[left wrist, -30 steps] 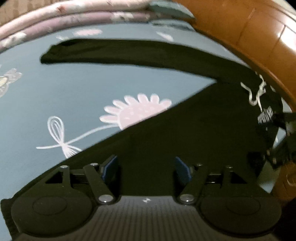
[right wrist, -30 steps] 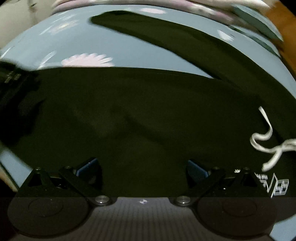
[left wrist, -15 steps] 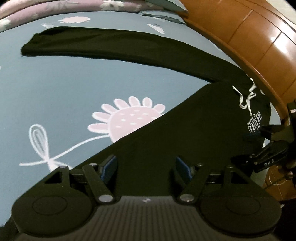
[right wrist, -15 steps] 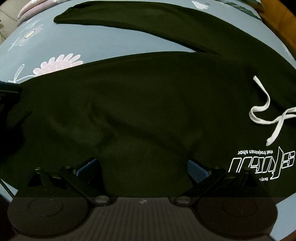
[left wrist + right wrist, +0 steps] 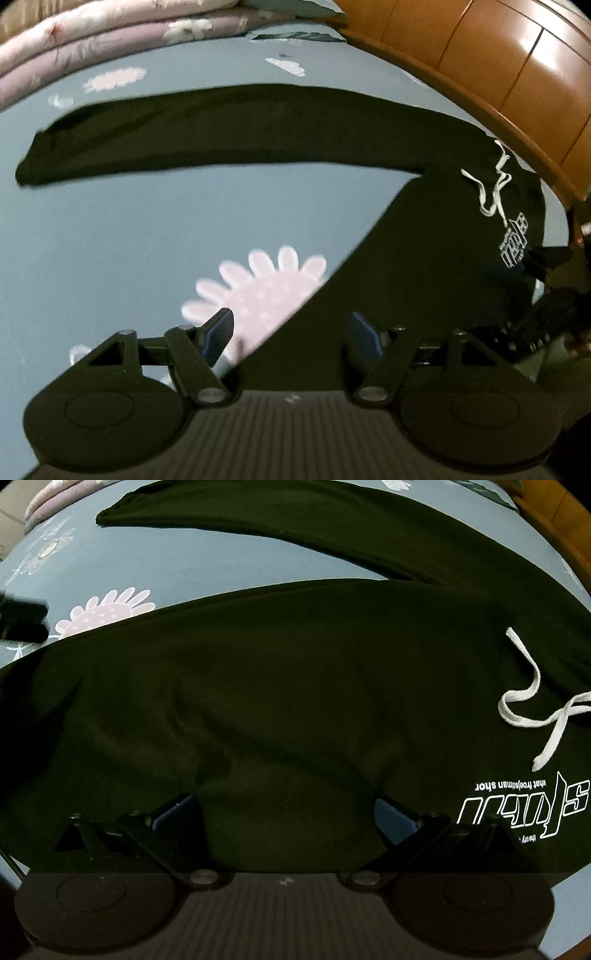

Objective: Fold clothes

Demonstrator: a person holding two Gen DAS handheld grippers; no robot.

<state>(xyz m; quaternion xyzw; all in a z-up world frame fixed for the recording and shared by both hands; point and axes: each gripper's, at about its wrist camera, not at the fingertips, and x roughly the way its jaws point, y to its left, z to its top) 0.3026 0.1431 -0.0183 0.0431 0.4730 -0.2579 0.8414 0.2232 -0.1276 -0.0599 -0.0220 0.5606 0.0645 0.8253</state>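
Note:
Black drawstring trousers (image 5: 424, 258) lie flat on a blue flowered bedsheet (image 5: 129, 229), legs spread in a V. The far leg (image 5: 221, 125) stretches off to the left. A white drawstring (image 5: 528, 701) and a white printed logo (image 5: 517, 805) mark the waist at the right. My left gripper (image 5: 291, 328) is open over the near leg's upper edge, its left finger above the pink flower. My right gripper (image 5: 286, 805) is open over the near leg (image 5: 295, 683) close to the waist, nothing between its fingers. In the right wrist view the left gripper (image 5: 22, 620) shows at the left border.
Folded pink and purple quilts (image 5: 110, 40) are stacked at the back of the bed. A curved wooden bed end and cabinet (image 5: 517, 74) run along the right side. The sheet between the two legs is bare.
My left gripper has drifted left, off the near leg's middle to its edge, so the flower now shows under its left finger. The right gripper has barely moved. Both stay open.

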